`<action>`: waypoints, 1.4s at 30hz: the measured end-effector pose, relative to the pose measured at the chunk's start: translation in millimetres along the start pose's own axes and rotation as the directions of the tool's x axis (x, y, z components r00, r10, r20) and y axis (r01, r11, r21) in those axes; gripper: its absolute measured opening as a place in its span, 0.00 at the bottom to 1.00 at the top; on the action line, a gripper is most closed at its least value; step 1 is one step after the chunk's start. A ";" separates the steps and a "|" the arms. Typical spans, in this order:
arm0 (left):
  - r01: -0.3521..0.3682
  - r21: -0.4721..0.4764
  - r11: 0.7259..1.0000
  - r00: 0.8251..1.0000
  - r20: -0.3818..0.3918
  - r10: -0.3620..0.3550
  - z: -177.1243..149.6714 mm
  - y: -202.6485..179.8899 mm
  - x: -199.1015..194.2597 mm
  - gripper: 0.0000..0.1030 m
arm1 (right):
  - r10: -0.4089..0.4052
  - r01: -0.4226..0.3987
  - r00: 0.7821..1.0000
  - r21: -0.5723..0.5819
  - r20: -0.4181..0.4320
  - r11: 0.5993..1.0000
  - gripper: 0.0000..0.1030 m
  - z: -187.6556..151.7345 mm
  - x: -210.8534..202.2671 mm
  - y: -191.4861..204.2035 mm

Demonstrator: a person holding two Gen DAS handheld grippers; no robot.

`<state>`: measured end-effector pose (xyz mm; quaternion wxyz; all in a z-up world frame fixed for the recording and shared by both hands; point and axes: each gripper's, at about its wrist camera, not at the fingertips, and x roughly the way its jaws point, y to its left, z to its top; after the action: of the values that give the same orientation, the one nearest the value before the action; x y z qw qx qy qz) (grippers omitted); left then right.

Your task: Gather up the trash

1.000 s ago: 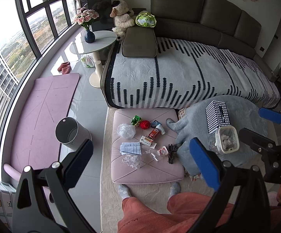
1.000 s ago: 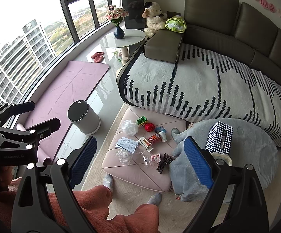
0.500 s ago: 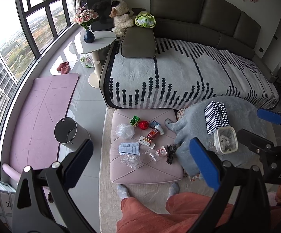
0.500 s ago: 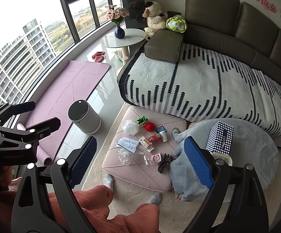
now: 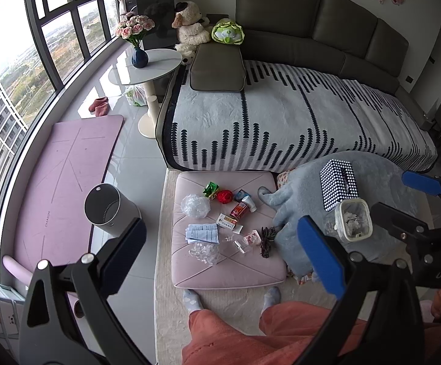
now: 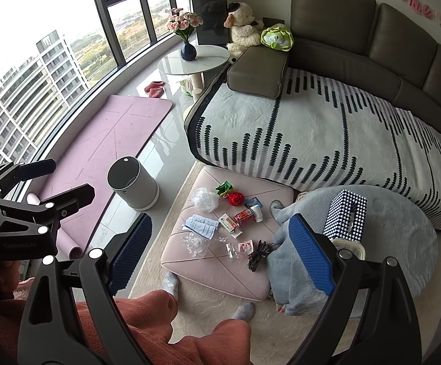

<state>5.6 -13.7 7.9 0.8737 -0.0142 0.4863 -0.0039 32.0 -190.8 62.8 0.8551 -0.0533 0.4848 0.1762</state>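
Trash lies scattered on a pink ottoman (image 5: 226,270): crumpled clear plastic (image 5: 193,205), a green wrapper (image 5: 210,188), a red ball (image 5: 225,196), a red can (image 5: 239,210), a white box (image 5: 227,220), a paper leaflet (image 5: 202,232), clear wrap (image 5: 203,251) and a dark bundle (image 5: 266,238). A grey cylindrical bin (image 5: 104,206) stands on the floor left of the ottoman. My left gripper (image 5: 220,222) hangs open high above it all, holding nothing. My right gripper (image 6: 220,219) is open too, equally high, beside the left one.
A sofa (image 5: 281,115) with a striped blanket runs behind the ottoman. A grey-blue throw (image 5: 305,200) at the right carries a dotted tissue box (image 5: 339,188) and a clear container (image 5: 354,223). A purple mat (image 5: 65,188) covers the floor at the left. The person's socked feet (image 5: 191,299) touch the ottoman's near edge.
The left wrist view has drifted slightly, so the scene sits a little further left. Both grippers stay open and nothing on the ottoman has moved.
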 end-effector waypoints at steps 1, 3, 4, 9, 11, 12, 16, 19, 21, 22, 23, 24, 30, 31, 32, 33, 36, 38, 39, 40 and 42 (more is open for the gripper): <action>0.000 0.000 1.000 1.000 0.000 0.000 -0.2 0.2 0.1 0.96 | 0.000 0.000 1.000 0.000 0.000 1.000 0.86 -0.1 0.0 0.1; 0.000 -0.001 1.000 1.000 -0.001 0.000 -0.3 0.3 0.2 0.96 | 0.001 -0.001 1.000 0.000 -0.002 1.000 0.86 -0.7 0.8 -0.3; -0.001 0.000 1.000 1.000 -0.004 0.001 -0.1 -3.4 -1.1 0.96 | 0.002 -0.002 1.000 0.001 -0.004 1.000 0.86 -1.4 1.2 -0.9; 0.003 -0.033 0.999 0.999 -0.043 -0.004 -0.5 -1.9 6.1 0.96 | 0.011 -0.010 0.999 0.008 -0.040 1.000 0.86 -0.5 9.0 -2.8; 0.003 -0.047 0.999 0.998 -0.058 -0.005 -2.3 -1.1 10.5 0.96 | 0.014 -0.014 0.999 0.006 -0.047 1.000 0.86 1.7 11.2 2.7; 0.002 -0.050 0.999 0.998 -0.064 -0.005 -2.2 -2.3 12.1 0.96 | 0.016 -0.016 0.998 0.004 -0.053 1.000 0.86 1.4 13.7 3.7; 0.005 -0.052 0.999 0.995 -0.103 -0.010 -13.0 5.3 26.5 0.96 | 0.027 -0.027 0.996 -0.006 -0.088 1.000 0.86 -13.5 33.9 7.4; 0.008 -0.053 0.999 0.990 -0.139 -0.015 -20.7 8.1 43.4 0.96 | 0.036 -0.038 0.992 -0.012 -0.120 0.999 0.86 -17.1 52.9 8.8; 0.005 -0.055 0.998 0.986 -0.168 -0.014 -29.5 17.0 58.5 0.96 | 0.040 -0.043 0.989 -0.016 -0.142 0.999 0.86 -20.4 67.5 9.4; 0.003 -0.057 0.998 0.984 -0.180 -0.013 -33.2 18.5 67.0 0.96 | 0.043 -0.046 0.987 -0.019 -0.152 0.999 0.86 -22.3 75.5 10.3; -0.001 -0.057 0.998 0.981 -0.192 -0.010 -37.2 21.9 76.1 0.96 | 0.046 -0.050 0.986 -0.021 -0.163 0.999 0.86 -24.1 84.2 10.8; -0.002 -0.056 0.998 0.979 -0.203 -0.009 -40.8 24.2 86.1 0.96 | 0.049 -0.054 0.983 -0.025 -0.174 0.998 0.86 -25.9 94.4 11.1; -0.027 -0.018 0.999 0.968 -0.251 0.021 -70.1 39.9 158.2 0.96 | 0.053 -0.072 0.968 -0.068 -0.244 0.995 0.85 -44.3 171.1 11.2; -0.026 -0.015 1.000 0.965 -0.261 0.021 -76.0 42.3 173.0 0.96 | 0.053 -0.074 0.966 -0.073 -0.252 0.995 0.85 -49.4 186.4 10.4; -0.029 -0.012 1.000 0.963 -0.269 0.025 -83.2 47.2 188.8 0.96 | 0.048 -0.071 0.964 -0.080 -0.260 0.994 0.85 -54.6 202.6 9.3; -0.035 -0.006 0.999 0.961 -0.275 0.031 -89.9 49.7 205.2 0.96 | 0.042 -0.069 0.962 -0.089 -0.271 0.994 0.85 -61.0 220.0 8.7; -0.045 0.011 0.999 0.954 -0.296 0.046 -113.5 57.3 262.1 0.96 | 0.027 -0.060 0.956 -0.106 -0.294 0.993 0.82 -83.0 278.3 4.9; -0.047 0.020 0.999 0.949 -0.311 0.050 -129.9 62.1 304.0 0.96 | 0.016 -0.053 0.952 -0.112 -0.305 0.992 0.81 -98.9 321.2 1.8; -0.049 0.021 0.999 0.948 -0.315 0.053 -138.9 65.7 324.5 0.96 | 0.006 -0.044 0.951 -0.115 -0.310 0.992 0.81 -108.4 344.2 0.1; -0.048 0.020 0.999 0.946 -0.321 0.052 -148.3 68.1 346.6 0.96 | 0.000 -0.038 0.949 -0.116 -0.315 0.993 0.81 -118.8 367.3 -1.9; -0.052 0.002 0.999 0.940 -0.337 0.050 -168.4 73.2 389.9 0.96 | -0.013 -0.026 0.944 -0.114 -0.331 0.993 0.80 -139.4 412.3 -7.7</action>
<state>67.5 47.9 -414.1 0.7773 -0.0037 0.6289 0.0181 114.7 -131.6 -360.5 0.7563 -0.1305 0.6105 0.1956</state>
